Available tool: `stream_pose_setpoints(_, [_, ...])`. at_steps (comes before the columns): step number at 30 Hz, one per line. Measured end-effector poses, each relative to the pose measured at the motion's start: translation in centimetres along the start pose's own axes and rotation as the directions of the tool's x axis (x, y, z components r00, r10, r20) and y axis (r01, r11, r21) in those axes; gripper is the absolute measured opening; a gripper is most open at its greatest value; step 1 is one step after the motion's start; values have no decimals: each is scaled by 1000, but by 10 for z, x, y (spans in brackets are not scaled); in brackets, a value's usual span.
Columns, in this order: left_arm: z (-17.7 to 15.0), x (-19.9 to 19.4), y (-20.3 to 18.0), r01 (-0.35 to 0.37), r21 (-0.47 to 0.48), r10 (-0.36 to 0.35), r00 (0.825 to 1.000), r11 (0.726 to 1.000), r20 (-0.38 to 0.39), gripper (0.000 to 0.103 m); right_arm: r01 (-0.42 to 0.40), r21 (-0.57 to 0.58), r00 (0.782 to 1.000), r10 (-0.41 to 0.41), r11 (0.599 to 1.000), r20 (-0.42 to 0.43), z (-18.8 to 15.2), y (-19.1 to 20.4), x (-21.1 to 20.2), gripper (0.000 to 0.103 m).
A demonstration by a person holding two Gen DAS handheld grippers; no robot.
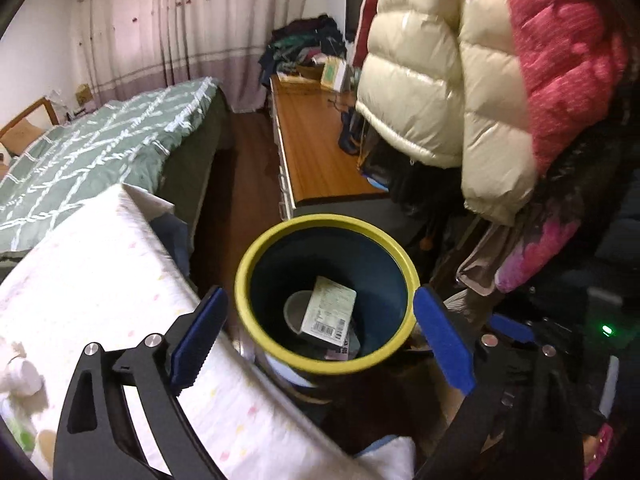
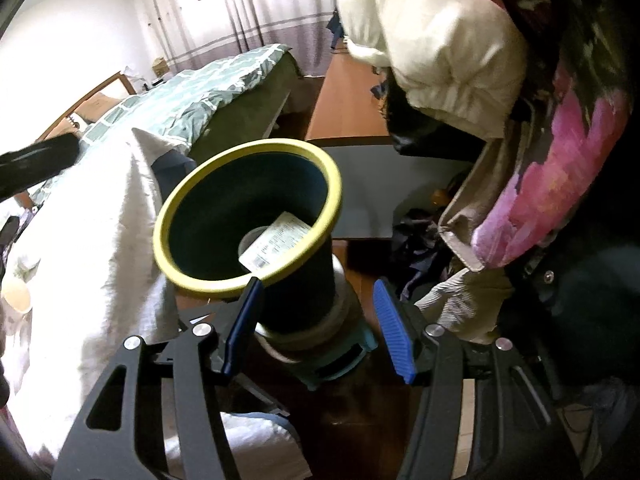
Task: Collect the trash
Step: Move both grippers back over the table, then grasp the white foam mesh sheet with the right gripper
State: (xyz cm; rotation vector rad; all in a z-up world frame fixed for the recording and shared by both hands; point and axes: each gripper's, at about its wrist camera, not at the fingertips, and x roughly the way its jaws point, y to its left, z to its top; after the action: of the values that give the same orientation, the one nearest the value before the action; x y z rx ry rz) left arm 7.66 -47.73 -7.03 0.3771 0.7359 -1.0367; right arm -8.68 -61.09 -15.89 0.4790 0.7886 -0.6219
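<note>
A dark blue bin with a yellow rim (image 1: pixel 320 222) stands on the floor between a white cloth and hanging coats. In it lie a white packet with a barcode (image 1: pixel 328 312) and a grey cup (image 1: pixel 294 310). My left gripper (image 1: pixel 320 307) hovers over the bin's mouth, open wide with nothing between its blue pads. In the right wrist view the bin's rim (image 2: pixel 256 146) tilts toward the camera, with the packet (image 2: pixel 276 246) inside. My right gripper (image 2: pixel 316 298) is open and straddles the bin's outer wall. Its left pad overlaps the rim and its right pad stands clear.
A white dotted cloth (image 1: pixel 100 280) crowds the bin's left side. Cream and pink puffer coats (image 1: pixel 440 60) hang close over its right. Beyond are a bed with a green cover (image 1: pixel 100 148) and a wooden desk (image 1: pixel 316 140), with a strip of dark floor between.
</note>
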Motion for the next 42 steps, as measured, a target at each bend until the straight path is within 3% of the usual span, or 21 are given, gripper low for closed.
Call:
stream_pose_setpoints(5, [-24,-61,20,-21,-43,23,998,999,63,97,-23,-47,1000,23,999,6,-3,27,-8,56])
stream_pose_setpoints(12, [-68,-138,69,-120,-128,136,982,985,131,98,-65,-127,998,65,990,-4,-7,73,-11,56])
stream_pose_setpoints(15, [-94,-173,99,-170,-198,201,968,965,149,98,-96,-176,995,95,980,-17,-10,98,-12,56])
stream_pose_setpoints(19, [-136,-225,137,-287,-293,343,926,912,161,98,-147,-247,989,141,958,-42,-18,138,-11,56])
stream_pose_setpoints(23, [-183,-276,177,-408,-400,491,861,821,131,98,-214,-338,977,199,917,-79,-29,188,-11,56])
stream_pose_setpoints(27, [-225,-315,204,-474,-485,582,808,735,93,98,-296,-421,955,268,857,-126,-46,244,-16,56])
stream_pose_setpoints(32, [-264,-341,219,-495,-539,621,781,681,68,98,-413,-479,910,360,774,-204,-69,302,-26,56])
stream_pose_setpoints(35, [-275,-349,224,-500,-552,632,773,668,64,98,-458,-497,889,394,737,-235,-80,334,-31,56])
stream_pose_setpoints(38, [-280,-353,226,-498,-560,635,770,662,66,98,-479,-501,877,404,721,-259,-87,354,-28,56])
stream_pose_setpoints(42, [-283,-353,227,-494,-566,634,771,660,67,98,-478,-500,878,386,723,-281,-93,370,-20,56])
